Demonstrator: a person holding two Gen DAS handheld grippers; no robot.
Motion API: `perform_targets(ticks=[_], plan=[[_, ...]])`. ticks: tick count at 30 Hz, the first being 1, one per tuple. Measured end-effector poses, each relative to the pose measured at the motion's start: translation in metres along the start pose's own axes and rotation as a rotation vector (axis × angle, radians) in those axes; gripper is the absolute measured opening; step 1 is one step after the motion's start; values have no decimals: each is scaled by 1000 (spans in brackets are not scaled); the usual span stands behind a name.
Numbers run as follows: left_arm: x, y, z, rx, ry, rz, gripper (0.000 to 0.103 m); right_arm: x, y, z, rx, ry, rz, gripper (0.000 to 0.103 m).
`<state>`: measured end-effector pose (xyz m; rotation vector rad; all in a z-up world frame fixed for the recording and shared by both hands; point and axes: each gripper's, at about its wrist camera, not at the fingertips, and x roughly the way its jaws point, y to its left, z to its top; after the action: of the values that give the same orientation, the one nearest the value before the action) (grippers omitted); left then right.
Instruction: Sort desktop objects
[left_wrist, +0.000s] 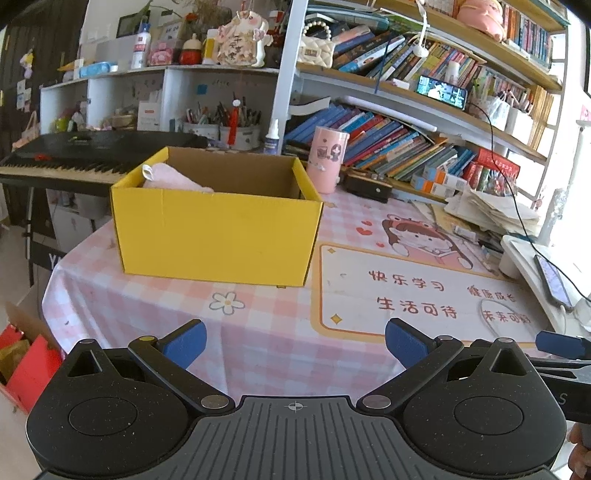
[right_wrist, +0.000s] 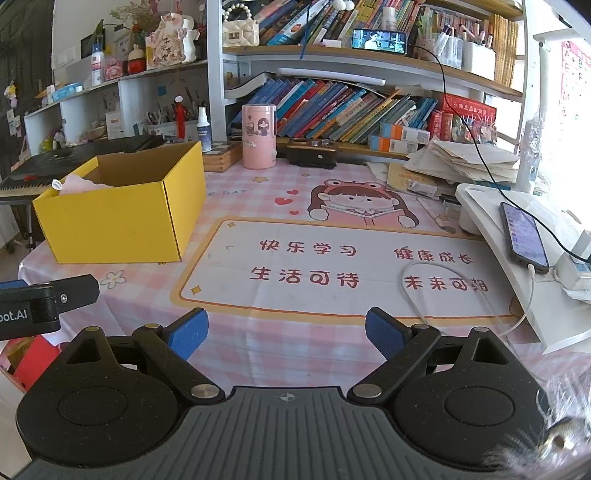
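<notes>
A yellow cardboard box (left_wrist: 218, 232) stands open on the pink checked table, with a pink soft item (left_wrist: 173, 179) inside at its left end. It also shows in the right wrist view (right_wrist: 118, 218), at the left. My left gripper (left_wrist: 295, 343) is open and empty, low over the table's near edge in front of the box. My right gripper (right_wrist: 286, 332) is open and empty over the printed desk mat (right_wrist: 332, 266). A fingertip of the right gripper (left_wrist: 559, 343) shows at the right edge of the left view. A white cable (right_wrist: 443, 291) lies on the mat.
A pink cylinder tin (right_wrist: 259, 136) and a dark case (right_wrist: 312, 153) stand at the back. A phone (right_wrist: 522, 232) charges on a white stand (right_wrist: 491, 206) at the right. Paper stacks (right_wrist: 465, 162), bookshelves and a keyboard piano (left_wrist: 74, 162) surround the table.
</notes>
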<state>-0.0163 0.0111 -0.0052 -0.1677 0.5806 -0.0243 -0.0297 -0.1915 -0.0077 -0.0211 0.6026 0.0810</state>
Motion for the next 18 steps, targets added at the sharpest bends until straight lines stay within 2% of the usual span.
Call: perform_targets(ticks=[18], plan=[[0, -5, 1, 26, 5, -1, 103, 1, 1, 0, -15, 6, 8, 92]])
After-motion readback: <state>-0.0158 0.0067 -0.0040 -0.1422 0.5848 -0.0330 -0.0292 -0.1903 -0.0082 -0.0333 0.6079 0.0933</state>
